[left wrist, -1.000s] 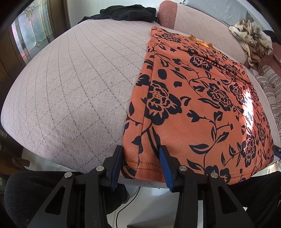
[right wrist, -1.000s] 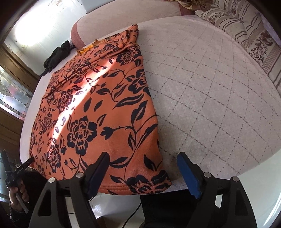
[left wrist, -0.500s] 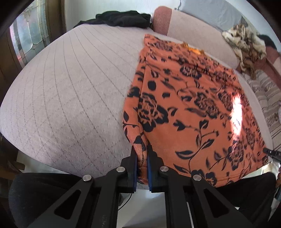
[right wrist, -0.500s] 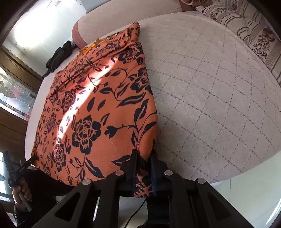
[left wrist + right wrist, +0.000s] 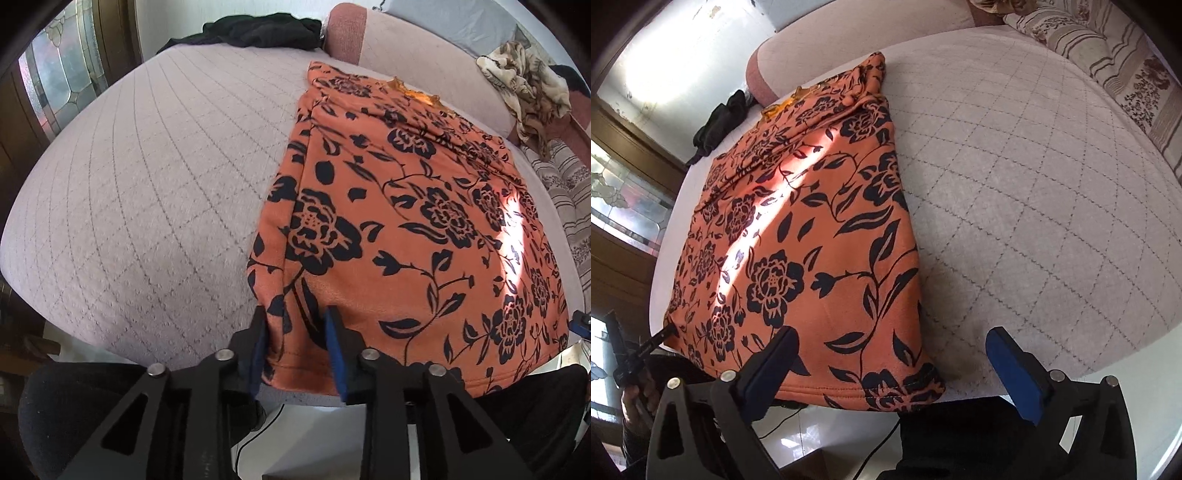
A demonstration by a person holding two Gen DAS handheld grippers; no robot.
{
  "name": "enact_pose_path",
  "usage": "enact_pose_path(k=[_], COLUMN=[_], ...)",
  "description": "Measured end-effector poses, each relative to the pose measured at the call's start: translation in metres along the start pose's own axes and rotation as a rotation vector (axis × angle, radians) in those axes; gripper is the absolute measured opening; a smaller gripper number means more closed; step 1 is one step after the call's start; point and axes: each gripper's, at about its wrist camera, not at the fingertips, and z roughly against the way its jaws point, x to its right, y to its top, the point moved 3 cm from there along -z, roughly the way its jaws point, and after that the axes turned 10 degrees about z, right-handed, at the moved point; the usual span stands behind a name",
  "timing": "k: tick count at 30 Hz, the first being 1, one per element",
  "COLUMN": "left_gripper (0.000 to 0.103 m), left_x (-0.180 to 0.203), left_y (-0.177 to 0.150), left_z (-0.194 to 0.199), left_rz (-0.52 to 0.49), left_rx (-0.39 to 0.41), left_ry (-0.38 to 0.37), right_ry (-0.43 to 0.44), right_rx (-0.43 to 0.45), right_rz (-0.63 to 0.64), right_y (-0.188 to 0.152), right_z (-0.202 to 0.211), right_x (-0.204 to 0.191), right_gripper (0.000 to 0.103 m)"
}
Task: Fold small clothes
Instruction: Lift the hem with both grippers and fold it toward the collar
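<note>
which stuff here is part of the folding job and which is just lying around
In the job:
orange floral garment
left gripper, right gripper

Lying about:
black clothing
beige patterned cloth
striped pillow

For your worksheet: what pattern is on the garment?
Orange garment with black flowers and leaves; clearest in left wrist view.

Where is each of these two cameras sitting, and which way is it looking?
Left wrist view: sits on the left gripper, looking forward and down over the near left corner of the orange floral garment on the quilted bed; its open fingers straddle the hem.
Right wrist view: sits on the right gripper, looking at the garment's near right corner; fingers spread wide, and the person's other hand shows at far left.
Shared: the garment, the bed and the black clothes at the far edge.
</note>
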Motion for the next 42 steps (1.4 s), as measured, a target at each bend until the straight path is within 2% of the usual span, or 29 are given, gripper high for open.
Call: enact_pose_path(k=[1,2,3,4,6,7,8,12,14,19,23,25,26,28,30,32,38,40,42], left_gripper=[0.041,0.042,0.042,0.042,0.039,0.018,0.008,0.008,0.008,0.008,0.008,0.008,0.008,0.008,0.008,0.008,0.008,0.008,0.008], left_x=[0.0,0.0,0.001,0.001,0.001,0.001,0.001,-0.008,-0.009,-0.006,-0.006,-0.001,0.0,-0.004,-0.005,-0.001,0.009,0.019,0.033], left_y=[-0.001,-0.001,0.0,0.0,-0.001,-0.001,0.0,0.013,0.017,0.013,0.026,0.033,0.034,0.029,0.03,0.036,0.076,0.106,0.152], left_z=[-0.002,-0.003,-0.003,-0.004,-0.003,-0.003,-0.001,0.017,0.018,0.0,0.02,0.023,0.016,-0.007,-0.005,0.004,0.007,0.017,0.027], left_rz=[0.004,0.003,-0.001,-0.006,-0.011,-0.017,-0.017,0.059,0.079,0.061,0.091,0.06,0.042,0.068,0.074,0.055,0.067,0.055,0.044], left_rx=[-0.007,-0.007,-0.007,-0.008,-0.004,0.0,-0.004,0.044,0.038,-0.032,0.014,0.041,0.027,-0.06,-0.049,-0.014,-0.006,0.052,0.126], left_ry=[0.002,0.003,0.005,0.006,0.004,0.0,-0.023,-0.08,-0.092,-0.051,-0.102,-0.083,-0.059,-0.033,-0.045,-0.055,-0.103,-0.142,-0.179], right_ry=[0.013,0.017,-0.011,-0.048,-0.047,-0.048,-0.04,0.04,0.073,0.122,0.197,0.219,0.221,0.224,0.24,0.269,0.347,0.377,0.397], right_rx=[-0.013,-0.035,-0.059,-0.065,-0.076,-0.081,-0.085,-0.022,0.015,-0.027,0.029,0.066,0.07,0.035,0.009,0.033,0.08,0.135,0.215], right_rz=[0.002,0.018,0.045,0.08,0.075,0.069,0.066,0.015,-0.02,-0.088,-0.133,-0.132,-0.131,-0.145,-0.169,-0.187,-0.178,-0.166,-0.172], right_y=[-0.001,-0.002,-0.003,-0.003,-0.002,-0.002,-0.001,0.005,0.008,0.001,0.007,0.015,0.018,0.018,0.015,0.017,0.051,0.083,0.122], right_z=[-0.005,-0.012,-0.017,-0.02,-0.02,-0.019,-0.017,0.004,0.012,-0.011,0.0,0.008,0.008,-0.007,-0.018,-0.014,-0.008,-0.002,0.007], right_x=[-0.003,-0.008,-0.013,-0.018,-0.017,-0.014,-0.011,-0.008,-0.006,0.005,0.006,0.004,0.003,0.004,0.008,0.008,0.002,-0.002,0.001], right_gripper=[0.077,0.042,0.034,0.034,0.031,0.02,0.009,0.008,0.008,0.008,0.008,0.008,0.008,0.008,0.008,0.008,0.008,0.005,0.004])
